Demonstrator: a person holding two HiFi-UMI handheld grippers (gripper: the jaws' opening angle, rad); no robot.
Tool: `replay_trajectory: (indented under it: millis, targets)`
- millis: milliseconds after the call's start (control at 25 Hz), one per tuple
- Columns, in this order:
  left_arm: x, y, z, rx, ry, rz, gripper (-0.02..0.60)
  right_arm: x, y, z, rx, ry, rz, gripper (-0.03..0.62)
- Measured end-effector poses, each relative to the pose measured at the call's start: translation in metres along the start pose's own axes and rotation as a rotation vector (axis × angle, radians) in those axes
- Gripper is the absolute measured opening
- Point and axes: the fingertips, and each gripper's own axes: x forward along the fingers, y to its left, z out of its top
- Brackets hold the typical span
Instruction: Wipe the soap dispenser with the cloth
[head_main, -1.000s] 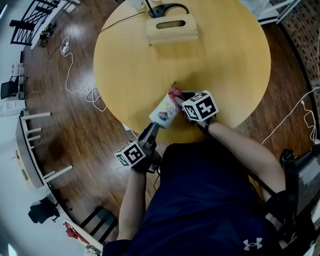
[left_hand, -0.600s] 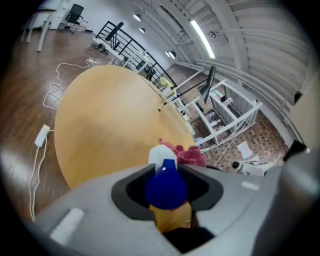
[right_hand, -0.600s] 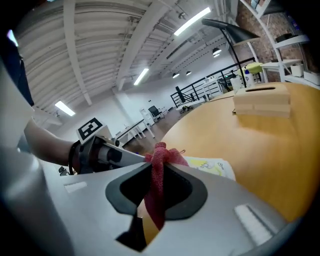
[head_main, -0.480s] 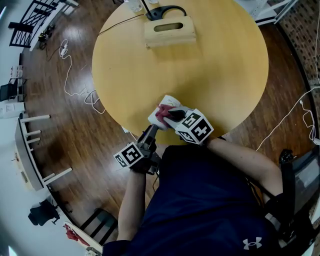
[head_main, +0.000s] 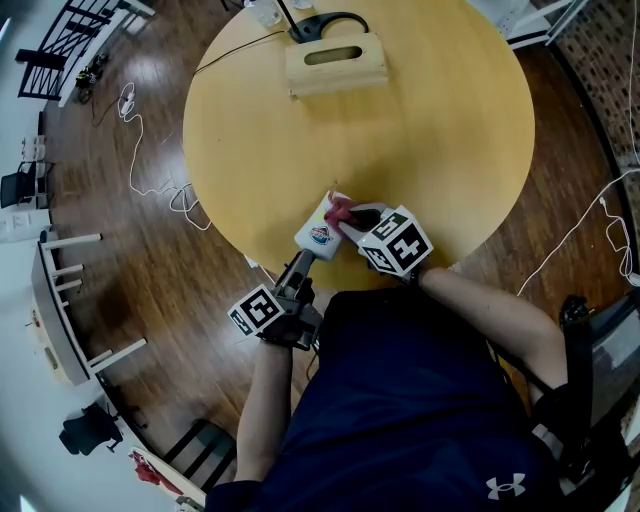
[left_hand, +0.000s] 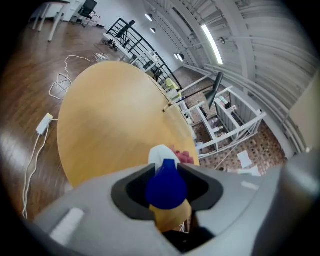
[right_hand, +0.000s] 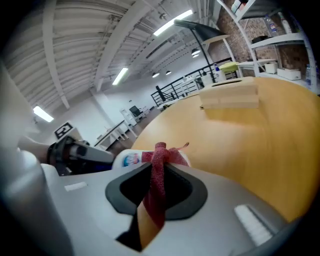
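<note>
- Left gripper view alone shows my left tool (left_hand: 166, 187) clamping the soap dispenser's (head_main: 320, 232) blue pump (left_hand: 166, 177).
- My right tool (right_hand: 158, 187) pinches the cloth (right_hand: 159, 167) against it, at the desk's (head_main: 430, 140) near edge.
- Head view hides the jaws.

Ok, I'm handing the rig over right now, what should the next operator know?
Left gripper: shut on the soap dispenser at its blue top, bottle tilted over the table near edge.
Right gripper: shut on the red cloth, pressed against the bottle's far end.
Done: wiping under way.
Left: the rest of the bottle; how much is clean, I cannot tell.
</note>
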Motion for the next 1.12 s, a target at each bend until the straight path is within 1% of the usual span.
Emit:
replay_trajectory:
  millis: [80, 160, 200, 280, 360, 440, 560, 640, 760, 840, 880, 960, 1040, 1120]
  targets:
    - [-0.001, 0.001, 0.001, -0.021, -0.008, -0.002, 0.141, -0.003, 0.041, -0.005, -0.073, -0.005, 0.092, 0.071]
    - [-0.001, 0.002, 0.001, -0.041, -0.012, -0.003, 0.141, -0.005, 0.067, -0.011, -0.150, -0.015, 0.150, 0.071]
    - [-0.001, 0.003, 0.001, -0.051, -0.012, -0.004, 0.141, -0.005, 0.071, -0.014, -0.174, -0.023, 0.163, 0.071]
    - [0.000, 0.005, 0.000, -0.067, -0.007, -0.008, 0.141, -0.003, 0.064, -0.017, -0.173, -0.043, 0.168, 0.071]
    - [0.000, 0.006, -0.001, -0.081, -0.001, -0.013, 0.141, -0.002, 0.044, -0.020, -0.127, -0.062, 0.138, 0.071]
    - [-0.001, 0.003, -0.002, -0.095, -0.001, -0.020, 0.141, -0.002, 0.020, -0.021, -0.079, -0.075, 0.090, 0.071]
    - [-0.001, 0.003, -0.002, -0.098, -0.001, -0.021, 0.141, -0.002, -0.010, -0.022, -0.036, -0.078, 0.039, 0.071]
    - [-0.001, 0.004, -0.002, -0.095, -0.003, -0.021, 0.141, -0.001, -0.026, -0.022, 0.002, -0.079, 0.011, 0.071]
    - [-0.001, 0.003, -0.003, -0.094, -0.003, -0.021, 0.141, -0.001, -0.048, -0.024, 0.086, -0.076, -0.045, 0.071]
    - [-0.001, 0.006, -0.003, -0.094, -0.005, -0.018, 0.141, -0.003, -0.052, -0.024, 0.114, -0.066, -0.063, 0.071]
    - [-0.001, 0.006, -0.003, -0.096, -0.007, -0.017, 0.141, -0.003, -0.047, -0.023, 0.108, -0.060, -0.056, 0.071]
    - [-0.001, 0.005, -0.003, -0.093, -0.008, -0.016, 0.140, -0.005, -0.022, -0.021, 0.061, -0.042, -0.004, 0.071]
    - [-0.001, 0.004, -0.002, -0.079, -0.005, -0.012, 0.140, -0.005, 0.015, -0.019, -0.026, -0.024, 0.079, 0.071]
    - [0.000, 0.004, -0.001, -0.072, -0.003, -0.009, 0.141, -0.003, 0.046, -0.018, -0.124, -0.015, 0.140, 0.071]
